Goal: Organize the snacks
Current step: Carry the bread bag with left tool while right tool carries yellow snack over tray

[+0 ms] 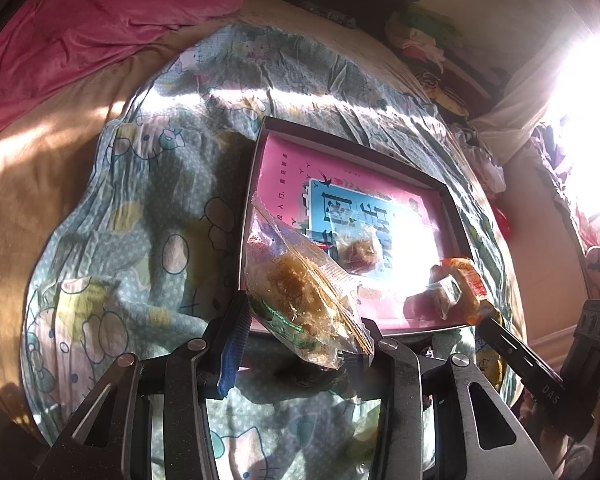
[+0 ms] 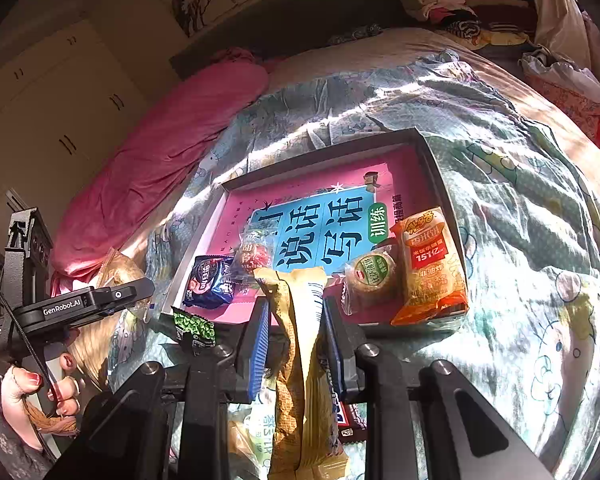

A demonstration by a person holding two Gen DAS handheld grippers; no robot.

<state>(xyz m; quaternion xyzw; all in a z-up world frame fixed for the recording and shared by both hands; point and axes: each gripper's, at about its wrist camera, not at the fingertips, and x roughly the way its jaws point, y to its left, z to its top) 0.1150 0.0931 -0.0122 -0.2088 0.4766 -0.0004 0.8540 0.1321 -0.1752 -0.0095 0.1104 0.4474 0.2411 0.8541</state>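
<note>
My left gripper (image 1: 300, 340) is shut on a clear-wrapped brown pastry (image 1: 300, 288), held over the near left corner of the shallow dark tray (image 1: 260, 148) that has a pink book in it. My right gripper (image 2: 296, 340) is shut on a long yellow-and-white snack packet (image 2: 300, 312), just before the tray's (image 2: 432, 152) near edge. In the tray lie an orange cracker packet (image 2: 430, 264), a round green-labelled pastry (image 2: 370, 276), a dark blue biscuit packet (image 2: 210, 280) and a small red-printed sweet (image 2: 254, 254). A green pea packet (image 2: 194, 328) lies outside on the bedspread.
The tray rests on a cartoon-print bedspread (image 2: 520, 240) on a bed. A pink quilt (image 2: 172, 152) lies rolled at the far left, clothes are piled at the far right. More snack packets (image 2: 256, 432) lie under my right gripper. A hand (image 2: 32, 392) grips the left tool.
</note>
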